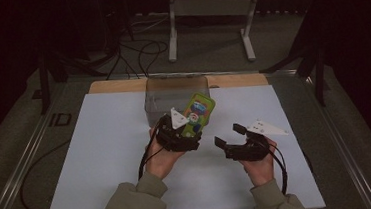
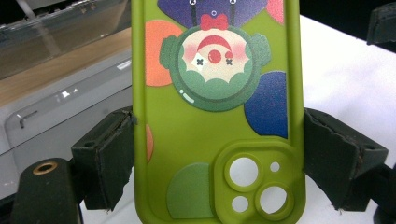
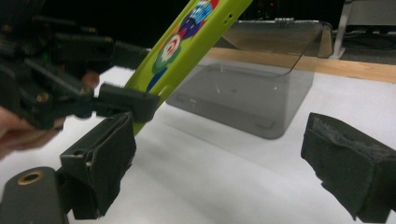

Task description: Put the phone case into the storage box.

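A green phone case (image 1: 198, 111) with a clown picture and coloured dots is held tilted above the white table, its top end over the near wall of the clear plastic box (image 1: 173, 96). My left gripper (image 1: 191, 132) is shut on the case's camera end, and in the left gripper view the two pads (image 2: 109, 154) press both long edges of the case (image 2: 215, 116). My right gripper (image 1: 230, 134) hangs open to the right of it, nothing between its pads (image 3: 345, 163). The right gripper view shows the case (image 3: 187, 42) and the left gripper (image 3: 126, 100) at the left.
The clear box (image 3: 261, 88) stands at the back middle of the white table top (image 1: 102, 156), in front of a wooden strip (image 1: 117, 86). A white stand (image 1: 211, 12) and cables lie on the floor beyond.
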### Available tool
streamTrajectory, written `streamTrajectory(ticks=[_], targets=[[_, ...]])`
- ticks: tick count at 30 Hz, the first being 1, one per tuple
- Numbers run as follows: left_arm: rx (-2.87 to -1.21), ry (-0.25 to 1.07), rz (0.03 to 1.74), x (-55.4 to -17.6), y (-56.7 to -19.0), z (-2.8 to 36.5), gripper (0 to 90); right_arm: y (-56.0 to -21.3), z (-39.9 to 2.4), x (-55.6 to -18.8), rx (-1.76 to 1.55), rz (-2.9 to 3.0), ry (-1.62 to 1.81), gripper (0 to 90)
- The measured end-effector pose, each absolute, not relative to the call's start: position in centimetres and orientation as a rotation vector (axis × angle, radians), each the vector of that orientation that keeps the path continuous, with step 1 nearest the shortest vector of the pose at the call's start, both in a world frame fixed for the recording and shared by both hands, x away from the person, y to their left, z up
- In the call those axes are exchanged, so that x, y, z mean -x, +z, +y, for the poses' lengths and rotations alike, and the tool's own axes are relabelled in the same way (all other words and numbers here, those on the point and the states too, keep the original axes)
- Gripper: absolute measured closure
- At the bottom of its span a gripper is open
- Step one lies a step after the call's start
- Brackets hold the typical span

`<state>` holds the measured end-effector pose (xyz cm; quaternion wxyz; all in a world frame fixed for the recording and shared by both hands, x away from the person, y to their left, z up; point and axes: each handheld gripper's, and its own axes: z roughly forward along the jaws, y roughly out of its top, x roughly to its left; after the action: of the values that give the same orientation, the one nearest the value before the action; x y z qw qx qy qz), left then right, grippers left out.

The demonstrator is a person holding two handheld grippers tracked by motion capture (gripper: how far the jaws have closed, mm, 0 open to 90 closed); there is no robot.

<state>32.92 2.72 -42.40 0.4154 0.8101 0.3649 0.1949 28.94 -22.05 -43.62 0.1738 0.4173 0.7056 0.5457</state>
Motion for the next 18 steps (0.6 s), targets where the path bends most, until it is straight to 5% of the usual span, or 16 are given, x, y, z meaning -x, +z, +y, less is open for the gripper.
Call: streamTrajectory(ticks=[13,18], targets=[[-1.956,0.502,0.927,-32.3,-42.8,3.5,16.4,-42.7,-20.1,-30.3,-1.221,2.013,1.609,14.2],[-1.910,0.497,0.932,-32.0,-43.1,3.6,16.4,-42.0,-19.1,-30.8,-1.225,2.010,1.655,22.8]])
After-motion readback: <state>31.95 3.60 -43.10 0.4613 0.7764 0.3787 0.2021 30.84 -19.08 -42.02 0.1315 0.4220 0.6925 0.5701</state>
